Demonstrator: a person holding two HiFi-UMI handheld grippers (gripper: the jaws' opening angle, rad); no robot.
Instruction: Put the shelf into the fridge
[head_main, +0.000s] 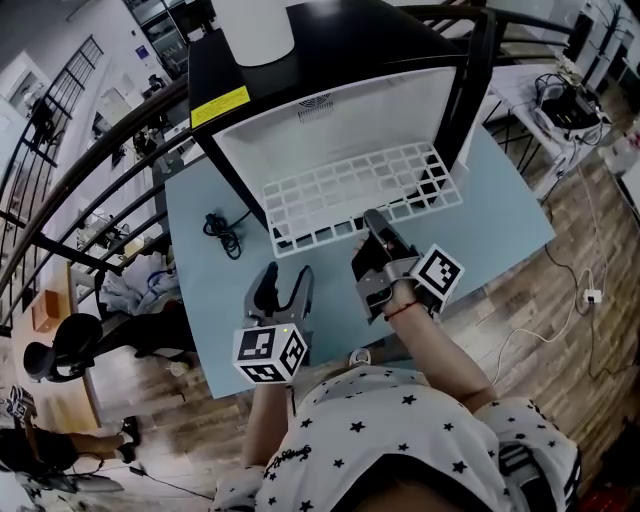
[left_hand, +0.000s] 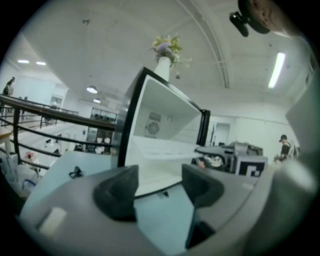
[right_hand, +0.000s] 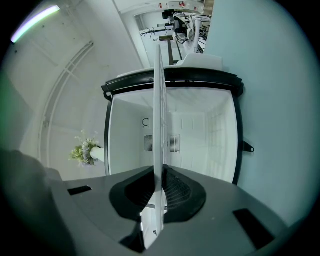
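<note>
A white wire-grid shelf (head_main: 350, 190) lies flat with its far part inside the open black mini fridge (head_main: 330, 60) and its front part sticking out over the table. My right gripper (head_main: 378, 228) is shut on the shelf's front edge. In the right gripper view the shelf (right_hand: 159, 125) shows edge-on between the pads (right_hand: 172, 192), leading into the white fridge interior (right_hand: 200, 140). My left gripper (head_main: 285, 283) hovers over the table below and left of the shelf, open and empty. In the left gripper view nothing sits between the jaws of the left gripper (left_hand: 159, 180), and the fridge (left_hand: 165, 120) lies ahead.
The fridge stands on a light-blue table (head_main: 500, 210). A coiled black cable (head_main: 225, 232) lies on the table left of the fridge. A white vase (head_main: 255, 25) with flowers (left_hand: 167, 52) stands on the fridge top. Black railings run along the left.
</note>
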